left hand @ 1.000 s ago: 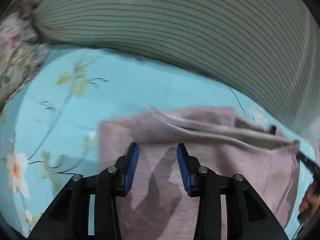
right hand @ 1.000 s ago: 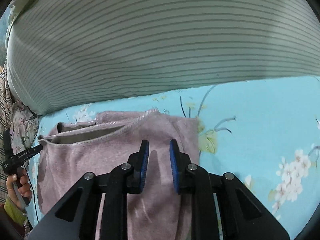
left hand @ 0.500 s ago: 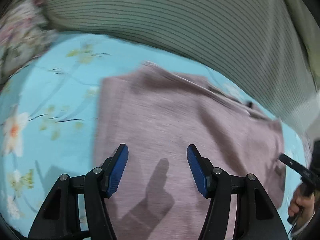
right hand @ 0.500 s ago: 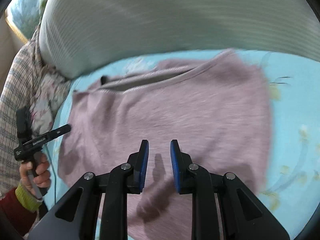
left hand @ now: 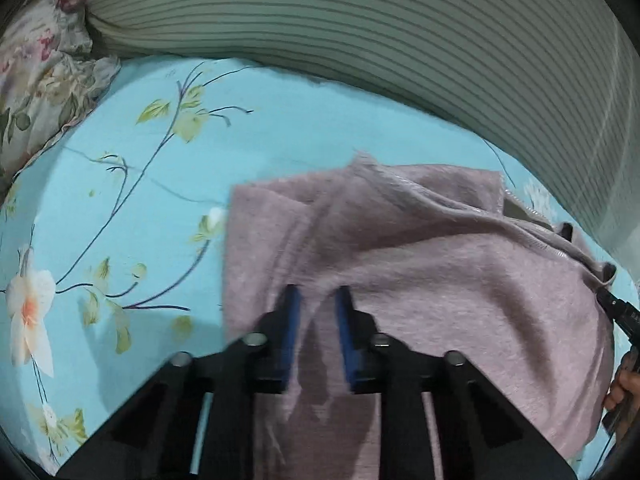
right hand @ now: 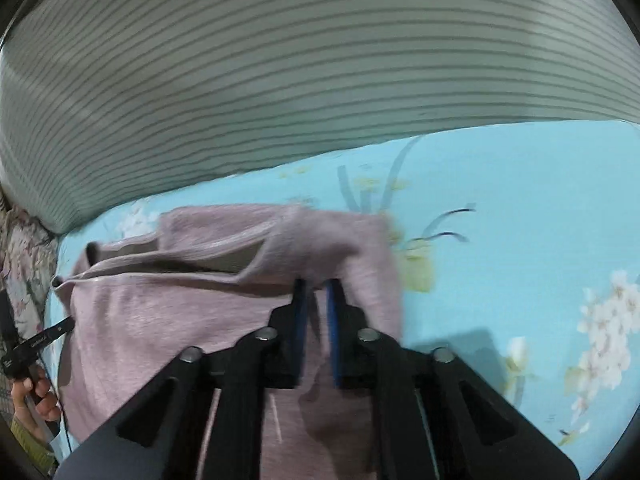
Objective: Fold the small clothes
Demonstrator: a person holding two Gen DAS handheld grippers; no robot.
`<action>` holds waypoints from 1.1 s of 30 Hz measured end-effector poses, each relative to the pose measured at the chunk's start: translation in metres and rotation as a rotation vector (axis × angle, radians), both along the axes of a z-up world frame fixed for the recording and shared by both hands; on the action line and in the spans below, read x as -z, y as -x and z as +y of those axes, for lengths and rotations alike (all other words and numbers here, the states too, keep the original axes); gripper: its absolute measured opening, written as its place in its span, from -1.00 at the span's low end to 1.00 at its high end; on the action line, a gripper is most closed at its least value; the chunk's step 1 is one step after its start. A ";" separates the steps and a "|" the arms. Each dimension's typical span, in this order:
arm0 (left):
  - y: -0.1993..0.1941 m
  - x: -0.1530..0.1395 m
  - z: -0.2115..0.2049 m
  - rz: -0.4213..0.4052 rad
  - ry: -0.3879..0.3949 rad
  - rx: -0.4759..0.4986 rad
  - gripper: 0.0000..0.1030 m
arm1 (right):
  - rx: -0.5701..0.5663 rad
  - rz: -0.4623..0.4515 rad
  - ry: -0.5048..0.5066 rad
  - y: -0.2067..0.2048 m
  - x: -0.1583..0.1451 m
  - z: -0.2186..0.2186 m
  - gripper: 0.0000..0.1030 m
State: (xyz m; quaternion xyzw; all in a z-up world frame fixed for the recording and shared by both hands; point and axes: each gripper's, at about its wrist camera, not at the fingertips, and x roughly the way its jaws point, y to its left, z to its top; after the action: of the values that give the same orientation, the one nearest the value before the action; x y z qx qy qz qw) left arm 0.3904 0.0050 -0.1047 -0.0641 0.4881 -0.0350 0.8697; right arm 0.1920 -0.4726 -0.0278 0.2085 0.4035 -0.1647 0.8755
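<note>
Mauve knit garment (left hand: 440, 280) spread on a light-blue flowered sheet (left hand: 132, 200), folded over itself, with a stitched hem edge and a pale inner layer showing along its far side. Same garment (right hand: 168, 312) seen from the right wrist, lying left of centre on the sheet (right hand: 520, 208), close below a grey-green striped cushion (right hand: 304, 72).

Left gripper (left hand: 318, 304) low over the garment near its left edge, blue pads (left hand: 290, 320) drawn close with a narrow gap; a raised ridge of cloth running up between them, apparently pinched, though motion blur leaves the contact uncertain.

Right gripper (right hand: 316, 292) near the garment's right edge, blue pads (right hand: 299, 316) almost together, a fold of mauve fabric bunched between the tips and seemingly nipped there; blurred as well.

Striped cushion (left hand: 360, 28) across the far side in the left view, a flowered pillow (left hand: 36, 68) at far left. Each view's edge showing the other gripper's black tip, held in a bare hand (right hand: 34, 394).
</note>
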 end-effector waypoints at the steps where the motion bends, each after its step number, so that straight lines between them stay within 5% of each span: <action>1: 0.001 0.000 0.002 -0.001 0.002 -0.002 -0.85 | 0.008 -0.001 0.005 0.003 -0.002 0.000 -0.84; 6: 0.010 -0.009 0.013 0.014 0.055 -0.058 -0.86 | 0.008 -0.030 -0.047 0.024 -0.022 0.013 -0.68; 7: 0.016 -0.016 0.023 0.016 0.033 -0.078 -0.71 | -0.003 -0.041 -0.059 0.032 -0.027 0.020 -0.61; 8: 0.027 -0.022 0.024 0.009 0.005 -0.093 -0.26 | -0.016 -0.051 -0.073 0.038 -0.030 0.025 -0.53; 9: 0.037 -0.027 0.031 -0.002 0.003 -0.098 -0.03 | -0.025 -0.056 -0.084 0.045 -0.032 0.027 -0.29; 11: 0.064 -0.034 0.033 -0.020 0.036 -0.086 -0.02 | -0.046 -0.064 -0.109 0.061 -0.032 0.043 -0.07; 22: 0.227 0.007 0.010 0.139 0.244 -0.057 0.31 | -0.122 0.006 -0.230 0.131 -0.005 0.118 -0.05; 25: 0.235 0.028 0.009 0.183 0.274 -0.081 0.34 | -0.146 0.032 -0.239 0.131 -0.002 0.130 -0.05; 33: 0.192 0.038 0.025 0.106 0.351 -0.231 0.63 | -0.199 0.026 -0.223 0.130 -0.014 0.147 -0.01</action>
State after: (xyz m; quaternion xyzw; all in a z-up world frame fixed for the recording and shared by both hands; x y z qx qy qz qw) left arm 0.1987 0.0300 -0.1424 -0.2719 0.5089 -0.0162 0.8166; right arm 0.0621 -0.3260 -0.0142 0.2613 0.4493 -0.0338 0.8537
